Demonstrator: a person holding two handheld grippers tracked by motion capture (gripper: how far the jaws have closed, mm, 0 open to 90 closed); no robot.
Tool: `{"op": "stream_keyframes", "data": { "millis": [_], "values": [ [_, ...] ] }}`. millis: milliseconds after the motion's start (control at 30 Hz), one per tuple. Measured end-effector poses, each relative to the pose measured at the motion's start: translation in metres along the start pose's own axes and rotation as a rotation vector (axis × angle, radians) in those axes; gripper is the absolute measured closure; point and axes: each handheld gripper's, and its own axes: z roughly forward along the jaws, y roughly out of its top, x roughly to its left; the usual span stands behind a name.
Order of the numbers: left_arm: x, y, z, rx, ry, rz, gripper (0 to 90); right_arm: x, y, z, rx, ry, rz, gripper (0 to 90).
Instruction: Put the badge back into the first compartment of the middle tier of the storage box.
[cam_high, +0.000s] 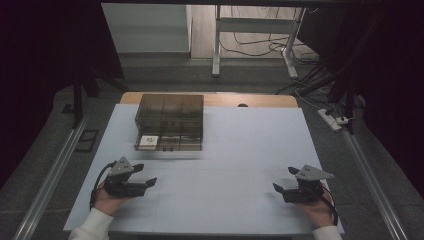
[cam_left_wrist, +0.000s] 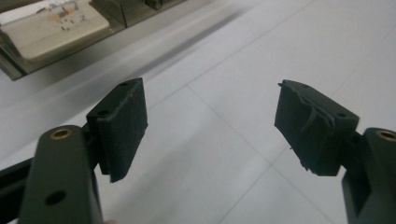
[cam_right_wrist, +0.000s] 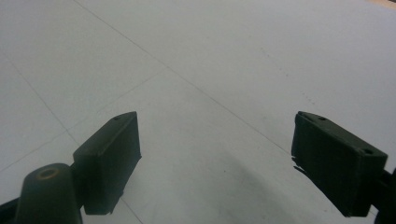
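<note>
the surface (cam_high: 240, 150) is overlooked from above; both gripper views are held close over it, angled down.

I can't read any text, nos. or brand anywhere. White card (cam_left_wrist: 53, 25) in the smoked organizer box (cam_high: 170, 121) has a coloured print, too blurred to read.

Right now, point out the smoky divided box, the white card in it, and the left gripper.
smoky divided box (cam_high: 170, 107): high view, top of its rear part.
white card (cam_high: 148, 142): high view, middle of its face, front-left compartment.
left gripper (cam_high: 145, 175): high view, midway between its open fingertips.
</note>
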Motion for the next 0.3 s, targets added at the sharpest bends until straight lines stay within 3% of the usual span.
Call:
{"op": "stream_keyframes", "data": {
  "millis": [300],
  "values": [
    [-0.004, -0.0004, 0.0035, 0.017, 0.011, 0.022, 24.6, -0.0007, 0.0003, -0.001, -0.007, -0.001, 0.002, 15.5]
  ]
}}
